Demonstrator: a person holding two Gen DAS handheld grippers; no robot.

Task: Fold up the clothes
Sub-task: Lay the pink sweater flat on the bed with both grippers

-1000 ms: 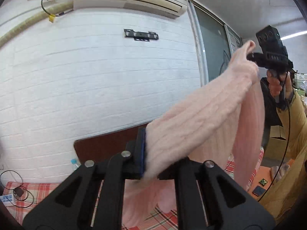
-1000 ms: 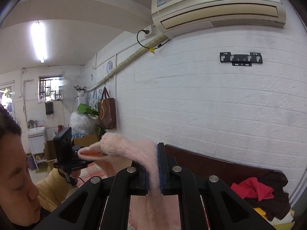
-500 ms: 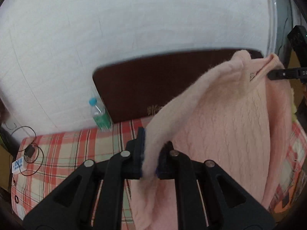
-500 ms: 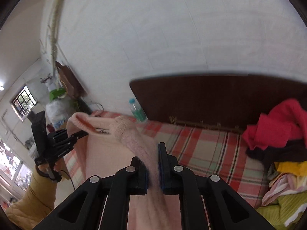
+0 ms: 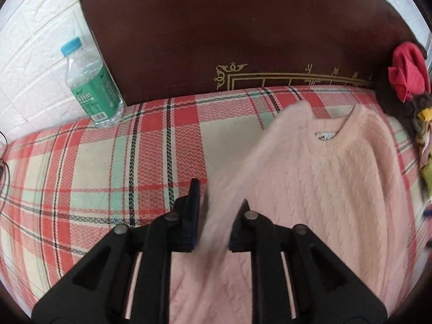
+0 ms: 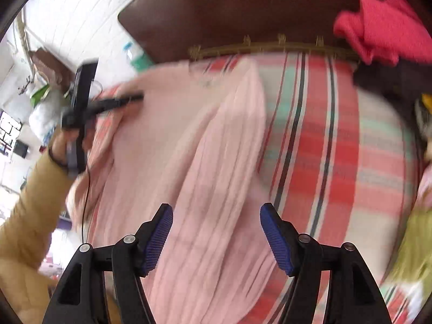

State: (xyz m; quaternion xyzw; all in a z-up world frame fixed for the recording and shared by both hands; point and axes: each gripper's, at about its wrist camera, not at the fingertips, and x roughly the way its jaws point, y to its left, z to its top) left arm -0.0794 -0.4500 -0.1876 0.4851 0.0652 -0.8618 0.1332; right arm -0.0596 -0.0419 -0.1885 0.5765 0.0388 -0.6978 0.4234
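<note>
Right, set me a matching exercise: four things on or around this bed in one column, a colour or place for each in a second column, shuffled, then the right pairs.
Things:
1. sweater
2. water bottle
3. headboard
4. red garment

Descriptions:
A. dark brown with gold trim, against the white wall
B. pale pink knit, spread on the plaid bedcover
C. bunched up at the right end of the headboard
D. clear with a blue cap and green label, standing at the headboard's left corner

Pairs: 1-B, 2-D, 3-A, 4-C
</note>
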